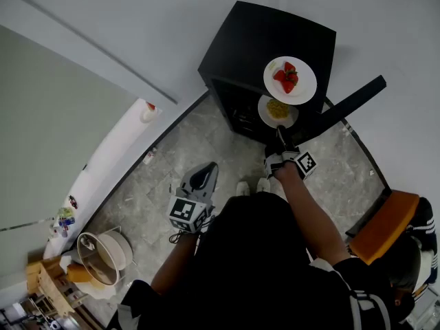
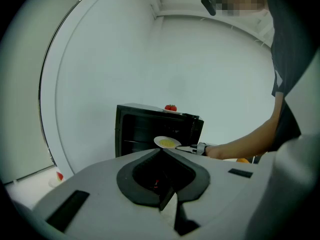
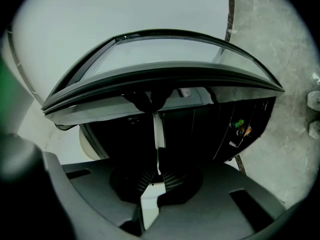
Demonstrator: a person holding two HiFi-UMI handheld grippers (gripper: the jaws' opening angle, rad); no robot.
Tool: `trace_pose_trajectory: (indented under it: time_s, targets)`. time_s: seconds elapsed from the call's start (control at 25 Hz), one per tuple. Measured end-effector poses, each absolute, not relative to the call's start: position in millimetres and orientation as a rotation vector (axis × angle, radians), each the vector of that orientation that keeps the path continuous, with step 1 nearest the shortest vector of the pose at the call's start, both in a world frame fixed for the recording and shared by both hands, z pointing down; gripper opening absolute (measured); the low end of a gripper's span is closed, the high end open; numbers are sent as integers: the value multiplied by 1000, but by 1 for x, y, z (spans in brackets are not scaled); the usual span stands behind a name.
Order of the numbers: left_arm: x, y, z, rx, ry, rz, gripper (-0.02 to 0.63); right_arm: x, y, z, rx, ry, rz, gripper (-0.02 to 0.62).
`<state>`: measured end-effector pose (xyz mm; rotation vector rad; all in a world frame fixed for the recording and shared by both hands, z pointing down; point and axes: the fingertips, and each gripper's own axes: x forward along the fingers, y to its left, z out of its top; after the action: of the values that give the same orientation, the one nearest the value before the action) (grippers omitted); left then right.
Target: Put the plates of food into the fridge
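A black mini fridge stands on the floor with its door swung open to the right. On its top rests a white plate of strawberries. My right gripper is shut on the near rim of a white plate of yellow food, held level just in front of the fridge's open front. In the right gripper view this plate spans the frame edge-on, pinched in the right gripper, with the dark fridge inside behind it. My left gripper hangs low near my body, shut and holding nothing. The left gripper view shows the fridge and the held plate.
A white ledge runs along the left wall with small items on it. A metal pot sits at the lower left. An orange chair and a person's striped sleeve are at the right. Grey stone floor lies before the fridge.
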<state>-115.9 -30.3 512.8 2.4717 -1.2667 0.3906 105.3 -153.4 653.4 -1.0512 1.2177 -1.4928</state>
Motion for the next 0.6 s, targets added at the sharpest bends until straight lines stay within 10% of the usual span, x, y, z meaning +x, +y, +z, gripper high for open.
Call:
trace_pose_trajectory:
  time_s: [0.6]
  targets:
    - [-112,-35,517,2474,-1223,405,31,112,-180,657,-1136,1137,-1436,32]
